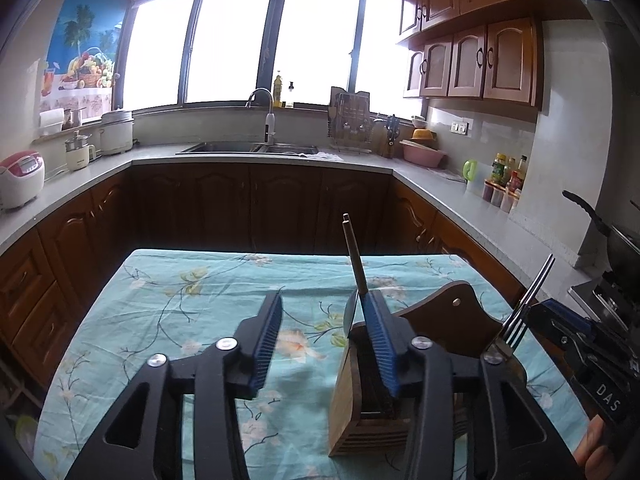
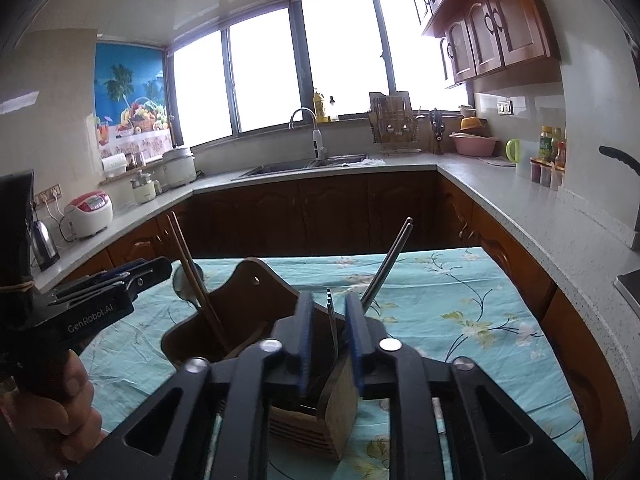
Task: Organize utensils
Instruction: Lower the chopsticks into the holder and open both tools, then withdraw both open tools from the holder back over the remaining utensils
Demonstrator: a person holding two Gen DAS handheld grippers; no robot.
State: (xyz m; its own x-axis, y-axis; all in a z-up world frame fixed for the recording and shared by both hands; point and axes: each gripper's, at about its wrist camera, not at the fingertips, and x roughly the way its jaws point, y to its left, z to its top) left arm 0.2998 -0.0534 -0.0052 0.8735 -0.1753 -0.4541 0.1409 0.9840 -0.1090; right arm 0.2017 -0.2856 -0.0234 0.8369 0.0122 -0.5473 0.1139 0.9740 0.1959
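A brown wooden utensil holder [image 2: 256, 312] with a tall curved back is standing on the turquoise flowered tablecloth [image 2: 460, 300] of the table. In the right wrist view, two brown wooden chopsticks [image 2: 192, 268] and a grey metal spoon [image 2: 186, 284] are leaning in its left compartment, and a pair of grey metal chopsticks [image 2: 388, 264] is leaning to the right from the near compartment. A silver metal fork [image 2: 333, 328], tines up, is standing in this near compartment, between the blue pads of the right gripper [image 2: 330, 340]; the jaws are standing narrow around it, but I cannot tell if the pads are touching it.

The left wrist view is showing the holder [image 1: 452, 312] from its other side, with the fork [image 1: 524, 308] at the right gripper [image 1: 536, 320]. The left gripper [image 1: 324, 340] is standing wide, holding nothing; its right finger is hiding part of the holder, and one chopstick [image 1: 354, 256] is rising behind it
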